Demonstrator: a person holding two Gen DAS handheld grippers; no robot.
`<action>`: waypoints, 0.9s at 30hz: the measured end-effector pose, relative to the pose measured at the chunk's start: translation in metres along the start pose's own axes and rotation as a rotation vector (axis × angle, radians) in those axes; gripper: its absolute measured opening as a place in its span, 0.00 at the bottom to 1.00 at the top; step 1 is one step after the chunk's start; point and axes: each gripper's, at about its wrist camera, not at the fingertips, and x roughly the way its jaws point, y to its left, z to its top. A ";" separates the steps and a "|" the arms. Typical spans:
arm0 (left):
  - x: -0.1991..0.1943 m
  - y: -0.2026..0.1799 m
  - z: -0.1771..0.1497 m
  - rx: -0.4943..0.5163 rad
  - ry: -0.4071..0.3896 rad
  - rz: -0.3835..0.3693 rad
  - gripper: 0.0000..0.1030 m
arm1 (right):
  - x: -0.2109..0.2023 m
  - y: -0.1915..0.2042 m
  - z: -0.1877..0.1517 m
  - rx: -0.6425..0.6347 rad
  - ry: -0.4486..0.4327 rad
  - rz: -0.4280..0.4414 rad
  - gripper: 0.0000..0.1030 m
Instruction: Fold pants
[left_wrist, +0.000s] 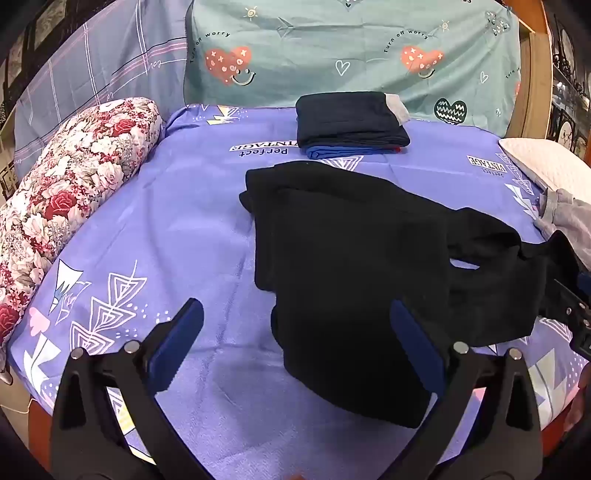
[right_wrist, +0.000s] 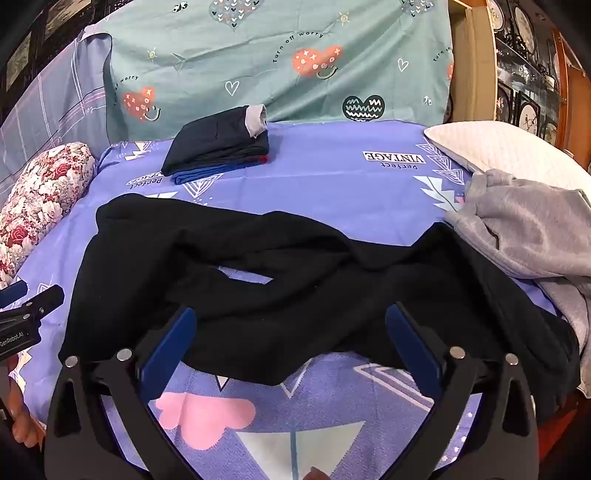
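Black pants (left_wrist: 351, 251) lie loosely crumpled across the purple bed sheet (left_wrist: 184, 229); in the right wrist view the pants (right_wrist: 295, 291) spread wide from left to right with a small gap showing sheet. My left gripper (left_wrist: 295, 325) hovers open above the pants' near left end, nothing between its blue pads. My right gripper (right_wrist: 290, 332) is open too, over the pants' near edge, with nothing held. The left gripper's tip (right_wrist: 26, 306) shows at the left edge of the right wrist view, and the right gripper's tip (left_wrist: 576, 295) at the right edge of the left wrist view.
A stack of folded dark and blue clothes (left_wrist: 351, 125) sits at the back of the bed. A floral bolster (left_wrist: 66, 192) lies along the left. A grey garment (right_wrist: 528, 236) and a white pillow (right_wrist: 498, 147) lie on the right. A teal sheet (right_wrist: 277, 59) hangs behind.
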 end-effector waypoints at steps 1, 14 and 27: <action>0.000 0.000 0.000 0.000 0.000 0.000 0.98 | 0.000 0.000 0.000 -0.001 -0.001 0.000 0.99; 0.001 -0.001 -0.001 0.007 -0.005 0.005 0.98 | -0.001 0.003 -0.003 -0.008 -0.004 -0.005 0.99; 0.000 0.005 -0.002 0.004 -0.011 0.007 0.98 | 0.000 -0.002 -0.002 -0.015 -0.007 -0.012 0.99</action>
